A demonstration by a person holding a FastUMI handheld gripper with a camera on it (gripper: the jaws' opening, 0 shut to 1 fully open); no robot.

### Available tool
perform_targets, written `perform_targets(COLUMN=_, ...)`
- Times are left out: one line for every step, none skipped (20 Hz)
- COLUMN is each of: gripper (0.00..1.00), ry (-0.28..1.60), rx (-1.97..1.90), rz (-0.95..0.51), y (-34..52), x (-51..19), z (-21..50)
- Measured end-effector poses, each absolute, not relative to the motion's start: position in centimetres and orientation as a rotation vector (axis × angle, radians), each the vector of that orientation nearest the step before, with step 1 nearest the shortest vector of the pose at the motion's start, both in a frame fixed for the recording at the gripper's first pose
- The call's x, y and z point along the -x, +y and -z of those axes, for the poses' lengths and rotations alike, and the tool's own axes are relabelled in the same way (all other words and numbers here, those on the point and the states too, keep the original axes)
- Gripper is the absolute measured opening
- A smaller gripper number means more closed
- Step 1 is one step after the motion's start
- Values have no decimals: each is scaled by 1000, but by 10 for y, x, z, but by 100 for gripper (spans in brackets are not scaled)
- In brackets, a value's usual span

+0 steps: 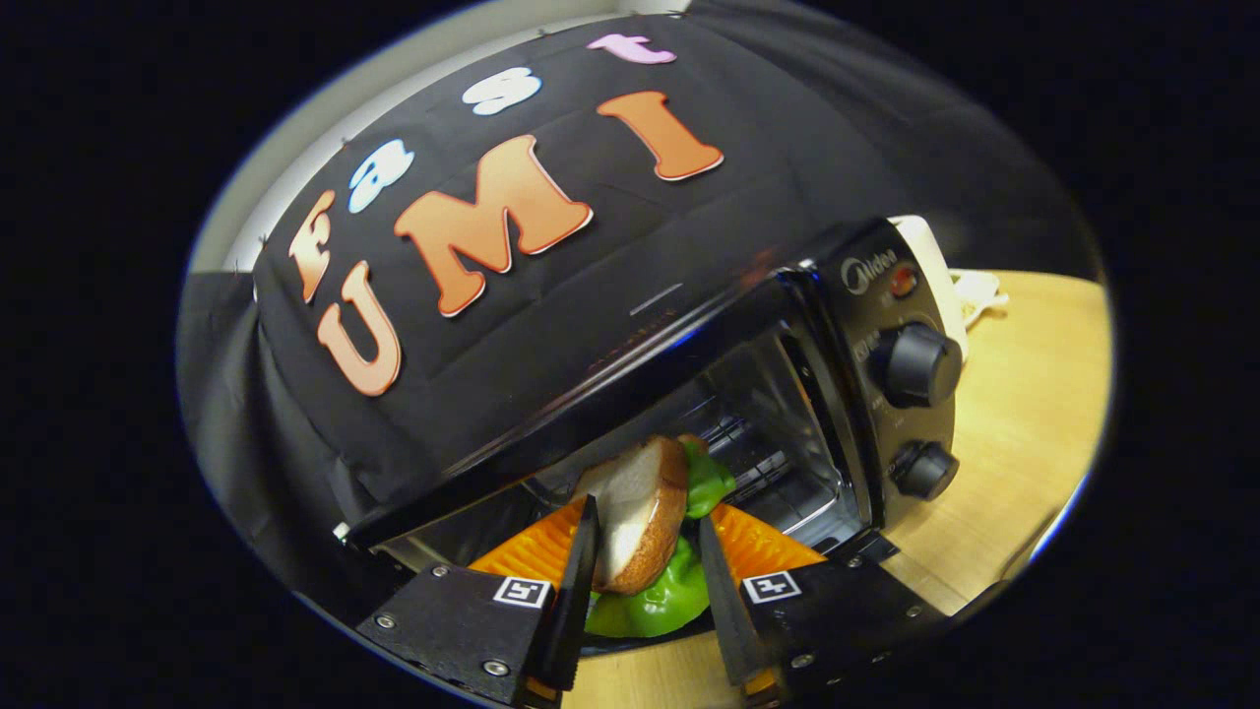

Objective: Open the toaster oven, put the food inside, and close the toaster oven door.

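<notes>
Carrying the sandwich (640, 512) toward the toaster oven (787, 394) appears to be the step in hand. The gripper (645, 571) is seen pinching the sandwich, one finger pressed on each side of the bread, with green lettuce spilling out below and behind the slice. The food is held just ahead of the fingers, at the mouth of the oven cavity, whose wire rack (758, 463) is visible beyond it.

The oven door is judged to be already lowered — the cavity is exposed, though the door itself cannot be made out clearly behind the fingers. For the step to be done well, the sandwich should be kept level and guided in under the upper edge of the opening, then set down on the rack before the grip is eased, so the loose lettuce is not dragged off on the frame.

Nothing can be seen lying on the rack. The two control knobs (915, 364) at the oven's side should be given clearance — the wooden table (1024, 414) lies beyond them.
</notes>
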State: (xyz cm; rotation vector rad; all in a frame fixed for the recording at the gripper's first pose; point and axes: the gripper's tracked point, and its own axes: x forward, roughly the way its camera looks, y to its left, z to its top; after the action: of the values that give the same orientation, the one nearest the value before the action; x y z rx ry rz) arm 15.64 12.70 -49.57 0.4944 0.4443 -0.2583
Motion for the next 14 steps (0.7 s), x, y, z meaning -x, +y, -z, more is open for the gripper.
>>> perform_targets(gripper=57, ry=449, rx=-460, rz=252, y=128, x=-156, z=494)
perform_targets(gripper=59, ry=466, rx=-416, rz=255, y=126, x=-154, z=494)
perform_targets(gripper=61, ry=488, rx=-362, rz=279, y=119, x=-150, z=497)
perform_targets(gripper=68, ry=521, rx=-302, rz=301, y=112, x=-146, z=502)
perform_targets(gripper=72, ry=536, rx=-246, rz=309, y=106, x=-142, z=502)
perform_targets(gripper=81, ry=539, rx=-216, rz=297, y=106, x=-140, z=500)
perform_targets(gripper=84, ry=531, rx=-203, rz=278, y=109, x=-141, z=495)
perform_targets(gripper=87, ry=525, rx=-192, rz=271, y=109, x=-139, z=489)
perform_targets(gripper=88, ry=519, rx=-177, rz=258, y=108, x=-134, z=482)
perform_targets(gripper=90, ry=515, rx=-160, rz=244, y=109, x=-130, z=475)
perform_targets(gripper=90, ry=520, rx=-144, rz=226, y=109, x=-122, z=471)
perform_targets(gripper=92, ry=529, rx=-131, rz=203, y=111, x=-114, z=466)
perform_targets(gripper=93, ry=546, rx=-117, rz=176, y=113, x=-103, z=462)
perform_targets(gripper=95, ry=563, rx=-112, rz=149, y=116, x=-94, z=459)
